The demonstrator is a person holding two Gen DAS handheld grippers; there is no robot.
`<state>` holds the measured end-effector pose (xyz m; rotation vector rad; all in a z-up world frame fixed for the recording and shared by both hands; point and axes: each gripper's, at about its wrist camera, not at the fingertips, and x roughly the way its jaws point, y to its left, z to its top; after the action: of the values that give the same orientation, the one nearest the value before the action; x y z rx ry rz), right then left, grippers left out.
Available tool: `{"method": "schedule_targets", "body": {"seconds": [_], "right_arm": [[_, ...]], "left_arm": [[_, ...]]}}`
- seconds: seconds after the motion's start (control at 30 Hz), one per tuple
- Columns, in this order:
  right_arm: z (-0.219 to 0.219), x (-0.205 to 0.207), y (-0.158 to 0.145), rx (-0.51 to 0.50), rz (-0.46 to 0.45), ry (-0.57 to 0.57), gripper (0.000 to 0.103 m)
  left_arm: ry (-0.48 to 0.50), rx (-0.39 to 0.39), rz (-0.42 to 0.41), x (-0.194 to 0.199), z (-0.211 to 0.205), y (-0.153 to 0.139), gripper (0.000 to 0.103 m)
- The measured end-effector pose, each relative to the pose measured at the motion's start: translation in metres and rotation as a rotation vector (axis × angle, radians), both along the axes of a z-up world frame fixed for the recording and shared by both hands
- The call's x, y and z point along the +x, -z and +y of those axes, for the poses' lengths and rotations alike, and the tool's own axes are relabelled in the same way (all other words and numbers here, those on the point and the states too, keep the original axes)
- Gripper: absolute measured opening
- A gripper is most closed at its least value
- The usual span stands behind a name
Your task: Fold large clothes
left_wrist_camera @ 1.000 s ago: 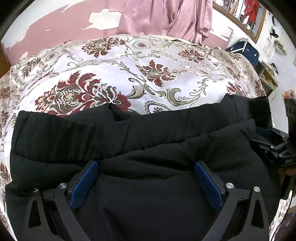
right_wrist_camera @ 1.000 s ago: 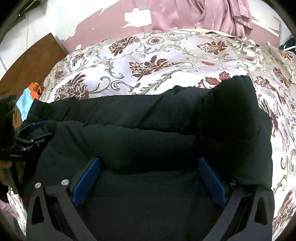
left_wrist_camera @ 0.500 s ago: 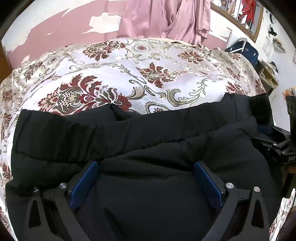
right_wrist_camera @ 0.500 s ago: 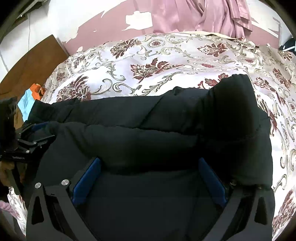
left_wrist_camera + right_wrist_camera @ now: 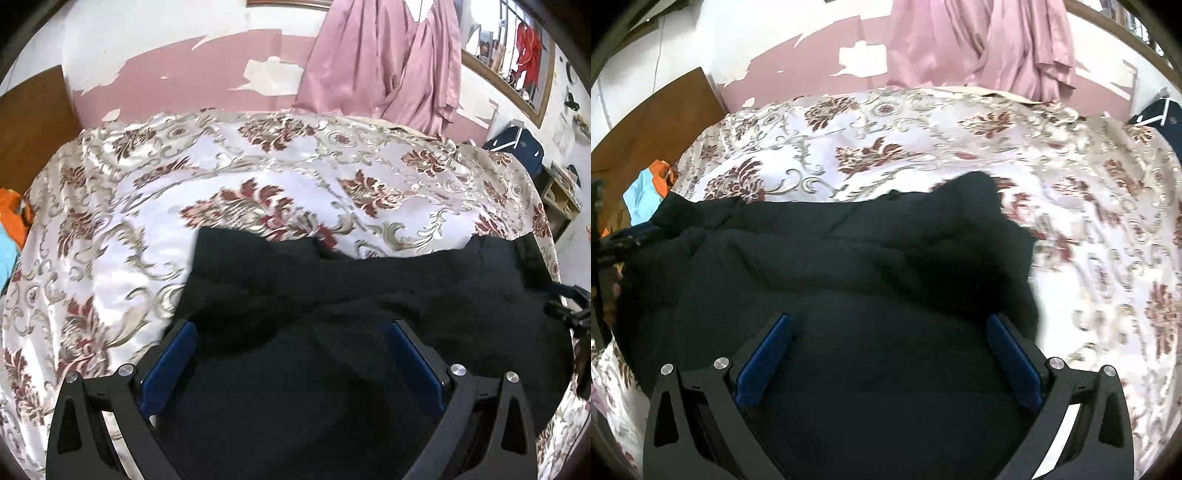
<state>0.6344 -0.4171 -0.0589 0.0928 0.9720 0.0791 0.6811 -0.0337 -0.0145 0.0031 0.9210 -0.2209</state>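
Both claws have lifted and tipped back since a second ago, so more wall and curtain show above the bed and the black garment sits lower in each view. Left claw (image 5: 291, 354) has its blue pads spread wide, with dark cloth filling the space between them but nothing pinched; right claw (image 5: 888, 349) is spread the same way over the same cloth. That black garment (image 5: 369, 295), thick and padded by the look of it, lies bunched along the near edge of the bed (image 5: 258, 177), its far hem running across the flowered cover and one flap poking up toward the bed's middle at the right side. Beyond it a pink curtain (image 5: 380, 62) hangs at the far wall. My worry is slippage: the cover looks satiny and the garment bulky, so a fold pushed from here could slide or spring open, and some of the cloth may drag off the near edge.
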Motion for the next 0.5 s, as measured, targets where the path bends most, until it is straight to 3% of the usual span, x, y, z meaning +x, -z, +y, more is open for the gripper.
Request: {"method": "schedule_targets", "body": {"seconds": [0.1,0.2,0.37,0.5], "right_arm": [[-0.023,-0.008,-0.007,-0.024,0.001,0.047,0.102],[-0.046,-0.012,-0.002,0.049,0.032,0.101,0.102],[-0.062,-0.009,0.029,0.226,0.152,0.094,0.102],[-0.059,-0.005,0.055,0.326,0.223,0.055,0.102]], "left_arm": [[-0.016,0.020,0.040,-0.001,0.018,0.004,0.103],[-0.027,0.000,0.122,0.001,0.035,0.014,0.103],[-0.051,-0.120,0.252,0.003,0.062,0.040,0.103],[0.015,-0.221,0.378,0.007,0.060,0.065,0.103]]}}
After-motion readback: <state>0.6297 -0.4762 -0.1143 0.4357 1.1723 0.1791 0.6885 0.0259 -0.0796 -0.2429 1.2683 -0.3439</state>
